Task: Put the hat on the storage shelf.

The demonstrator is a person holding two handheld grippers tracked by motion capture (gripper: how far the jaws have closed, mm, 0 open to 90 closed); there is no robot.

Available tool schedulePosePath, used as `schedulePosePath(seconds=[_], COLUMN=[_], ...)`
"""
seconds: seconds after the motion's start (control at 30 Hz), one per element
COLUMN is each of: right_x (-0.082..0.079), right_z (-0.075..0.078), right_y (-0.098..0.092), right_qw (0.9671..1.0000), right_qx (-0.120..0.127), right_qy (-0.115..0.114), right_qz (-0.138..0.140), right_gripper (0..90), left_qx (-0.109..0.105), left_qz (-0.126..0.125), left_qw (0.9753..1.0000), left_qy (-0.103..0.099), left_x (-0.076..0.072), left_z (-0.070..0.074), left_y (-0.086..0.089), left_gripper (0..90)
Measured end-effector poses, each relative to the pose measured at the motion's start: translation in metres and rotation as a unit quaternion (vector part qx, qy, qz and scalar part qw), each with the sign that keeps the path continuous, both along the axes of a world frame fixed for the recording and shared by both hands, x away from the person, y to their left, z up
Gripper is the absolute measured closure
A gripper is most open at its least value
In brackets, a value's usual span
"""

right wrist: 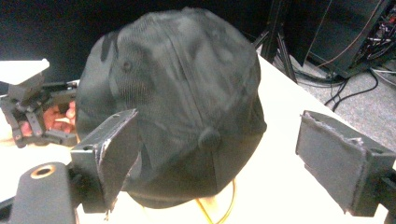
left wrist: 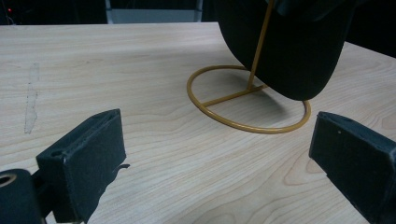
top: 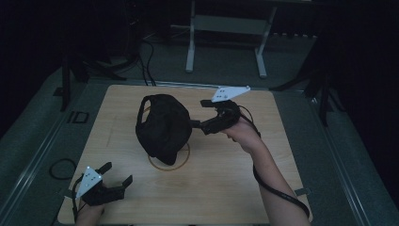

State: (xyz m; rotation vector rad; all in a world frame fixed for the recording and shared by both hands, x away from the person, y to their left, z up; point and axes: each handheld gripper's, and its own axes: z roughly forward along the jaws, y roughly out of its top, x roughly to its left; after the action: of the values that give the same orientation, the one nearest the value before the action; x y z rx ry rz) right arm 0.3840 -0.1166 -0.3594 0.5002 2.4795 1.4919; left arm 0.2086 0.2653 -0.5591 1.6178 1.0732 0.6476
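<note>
Cap (top: pixel 162 127) on stand (left wrist: pixel 247 100) | R tongs (top: pixel 195 125) open at cap | L tongs (top: pixel 116 175) open, apart

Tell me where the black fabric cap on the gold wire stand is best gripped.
Probably the black fabric cap's crown by the top button, approached from the right gripper's side: its open jaws already flank that rounded crown, and lifting upward should clear the gold wire stand.

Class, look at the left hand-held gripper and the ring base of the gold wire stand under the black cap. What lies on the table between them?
Nothing: in the left gripper view, bare wooden table separates the left hand-held gripper from the stand.
</note>
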Motion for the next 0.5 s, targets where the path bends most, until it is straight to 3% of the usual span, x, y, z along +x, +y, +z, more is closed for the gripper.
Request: schedulePosePath(seconds=[0.5], right_x=[0.0], right_z=[-0.032], right_y=[-0.023], right_qw=[0.9996], right_qx=[-0.01], right_qy=[0.003], right_qz=[-0.026], right_gripper=[13.7], left_qx=[0.001], left_qz=[0.0], left_qw=[1.0], left_qy=[-0.001], left_x=[-0.001], left_z=[0.0], left_y=[0.0], left_gripper=[4.0])
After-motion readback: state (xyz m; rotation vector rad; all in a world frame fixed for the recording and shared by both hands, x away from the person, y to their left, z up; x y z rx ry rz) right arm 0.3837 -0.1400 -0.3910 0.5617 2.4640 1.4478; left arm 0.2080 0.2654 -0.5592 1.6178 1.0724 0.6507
